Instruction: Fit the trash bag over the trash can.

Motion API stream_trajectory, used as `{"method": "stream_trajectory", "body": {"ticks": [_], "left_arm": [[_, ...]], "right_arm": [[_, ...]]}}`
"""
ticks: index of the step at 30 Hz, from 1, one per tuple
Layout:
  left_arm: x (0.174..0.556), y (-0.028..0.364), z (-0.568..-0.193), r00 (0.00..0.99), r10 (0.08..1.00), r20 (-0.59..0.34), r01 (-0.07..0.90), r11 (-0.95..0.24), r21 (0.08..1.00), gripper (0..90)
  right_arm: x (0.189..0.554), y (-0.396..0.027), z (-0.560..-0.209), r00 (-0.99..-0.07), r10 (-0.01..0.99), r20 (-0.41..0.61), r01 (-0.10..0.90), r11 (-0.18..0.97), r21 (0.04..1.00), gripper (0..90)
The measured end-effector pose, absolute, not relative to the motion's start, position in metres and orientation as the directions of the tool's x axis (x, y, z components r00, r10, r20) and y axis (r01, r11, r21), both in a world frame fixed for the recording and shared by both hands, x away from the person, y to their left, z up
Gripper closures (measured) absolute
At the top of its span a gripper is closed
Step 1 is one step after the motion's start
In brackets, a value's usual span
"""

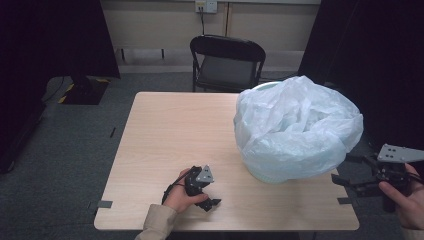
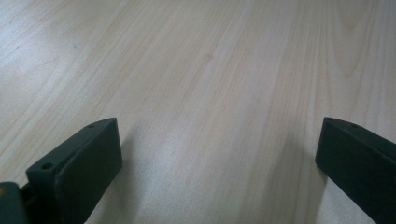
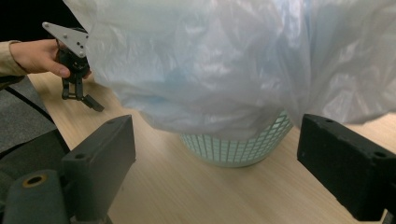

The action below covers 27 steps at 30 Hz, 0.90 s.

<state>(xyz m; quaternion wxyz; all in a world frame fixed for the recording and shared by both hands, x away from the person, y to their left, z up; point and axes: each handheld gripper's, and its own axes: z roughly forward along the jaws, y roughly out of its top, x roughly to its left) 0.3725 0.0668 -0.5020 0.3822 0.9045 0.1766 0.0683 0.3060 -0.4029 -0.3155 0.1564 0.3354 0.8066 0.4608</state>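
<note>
The basket point(image 3: 236, 147), lined with a pale plastic bag point(image 1: 295, 125) that overhangs its rim, stands at the far right of the bench point(image 1: 170, 135). The right gripper point(image 1: 357, 175) hovers just right of the bag, jaws spread wide and empty. The left gripper point(image 1: 207, 197) rests low over the near bench edge, jaws likewise apart, holding nothing.

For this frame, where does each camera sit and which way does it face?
High view: above the person's side, looking forward and down on the table, the bag-lined basket, both hands, left gripper and right gripper.
Left gripper view: low over the table, facing bare wood between its open fingers.
Right gripper view: off the table's right edge, facing the basket between open fingers.
High and right gripper views share the basket and left gripper.
</note>
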Motion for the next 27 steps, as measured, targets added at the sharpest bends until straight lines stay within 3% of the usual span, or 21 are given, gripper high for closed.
{"method": "stream_trajectory", "body": {"ticks": [27], "left_arm": [[0.373,0.067,-0.502,0.928,0.371,-0.011,0.267,-0.645,0.716,0.0]], "right_arm": [[0.303,-0.394,-0.373,-0.733,0.676,0.077,0.434,0.378,0.818,10.7]]}}
